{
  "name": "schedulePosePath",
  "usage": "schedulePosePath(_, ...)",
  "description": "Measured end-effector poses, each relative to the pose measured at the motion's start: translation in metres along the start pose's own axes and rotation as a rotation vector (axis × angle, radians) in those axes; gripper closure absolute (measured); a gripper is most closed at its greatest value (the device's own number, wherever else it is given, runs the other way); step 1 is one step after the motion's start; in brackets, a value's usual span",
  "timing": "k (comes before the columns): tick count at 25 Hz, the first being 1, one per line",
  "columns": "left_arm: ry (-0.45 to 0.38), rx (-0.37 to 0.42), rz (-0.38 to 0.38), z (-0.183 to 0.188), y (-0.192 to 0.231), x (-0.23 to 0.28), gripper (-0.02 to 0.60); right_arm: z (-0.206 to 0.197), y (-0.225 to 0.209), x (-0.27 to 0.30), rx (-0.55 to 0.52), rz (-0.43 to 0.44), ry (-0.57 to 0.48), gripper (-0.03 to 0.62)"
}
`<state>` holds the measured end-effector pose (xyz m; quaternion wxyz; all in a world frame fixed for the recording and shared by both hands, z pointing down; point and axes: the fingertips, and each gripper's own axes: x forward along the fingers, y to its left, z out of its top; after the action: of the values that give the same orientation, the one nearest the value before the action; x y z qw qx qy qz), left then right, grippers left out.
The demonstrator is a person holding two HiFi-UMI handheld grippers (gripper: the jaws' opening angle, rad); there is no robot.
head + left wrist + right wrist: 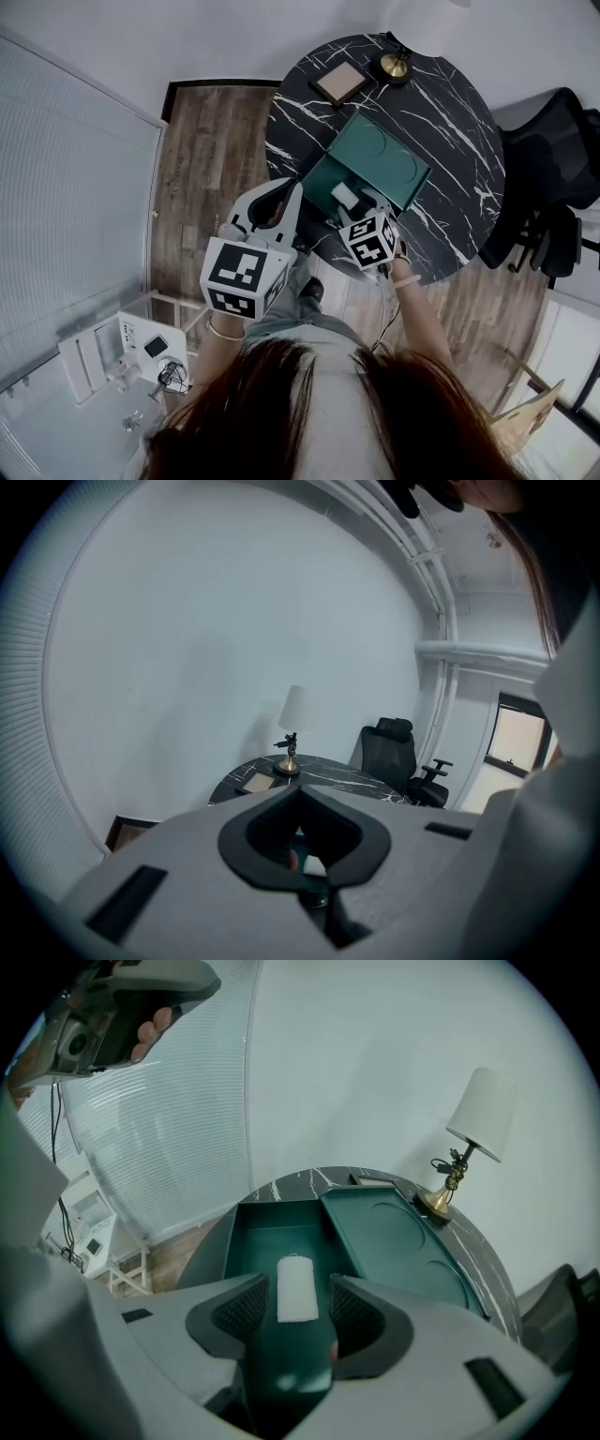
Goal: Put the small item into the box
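A small white rectangular item [297,1288] lies flat on the floor of the open dark green box [272,1232]. My right gripper [298,1285] hovers over it, open, a jaw on either side and neither touching it. The box's lid [398,1241] lies beside the box on the right. From the head view, the box [321,176] sits at the near edge of the round black marble table [450,122], with the item [345,195] inside and the right gripper [364,204] above it. My left gripper [292,192] is held at the box's left side. In its own view the left gripper [300,794] is shut and empty.
At the table's far side stand a brass-based lamp [395,64] and a flat tan-faced frame [339,82]. A black office chair [553,159] is to the right of the table. A white shelf unit [122,361] stands on the floor at my left.
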<state>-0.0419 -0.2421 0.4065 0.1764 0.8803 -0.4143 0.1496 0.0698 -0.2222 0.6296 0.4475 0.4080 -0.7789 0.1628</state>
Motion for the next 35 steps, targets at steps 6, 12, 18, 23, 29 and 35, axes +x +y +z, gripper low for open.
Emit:
schedulePosePath(6, -0.013, 0.015, 0.001, 0.0, -0.014, -0.012, 0.574, 0.001, -0.001, -0.018, 0.043, -0.025, -0.048, 0.376)
schedulePosePath(12, -0.024, 0.028, 0.009, 0.001, -0.028, -0.025, 0.574, 0.0, -0.002, -0.035, 0.103, -0.046, -0.102, 0.4)
schedulePosePath(18, -0.037, 0.039, 0.024, 0.001, -0.043, -0.039, 0.574, -0.003, 0.003, -0.054, 0.167, -0.028, -0.148, 0.418)
schedulePosePath(23, -0.05, 0.051, 0.041, 0.001, -0.055, -0.054, 0.574, -0.005, 0.004, -0.072, 0.171, -0.054, -0.193, 0.44)
schedulePosePath(29, -0.069, 0.068, 0.054, 0.003, -0.071, -0.073, 0.574, -0.003, 0.009, -0.099, 0.185, -0.08, -0.254, 0.469)
schedulePosePath(35, -0.092, 0.087, 0.059, 0.004, -0.088, -0.089, 0.574, 0.0, 0.014, -0.131, 0.19, -0.124, -0.326, 0.508)
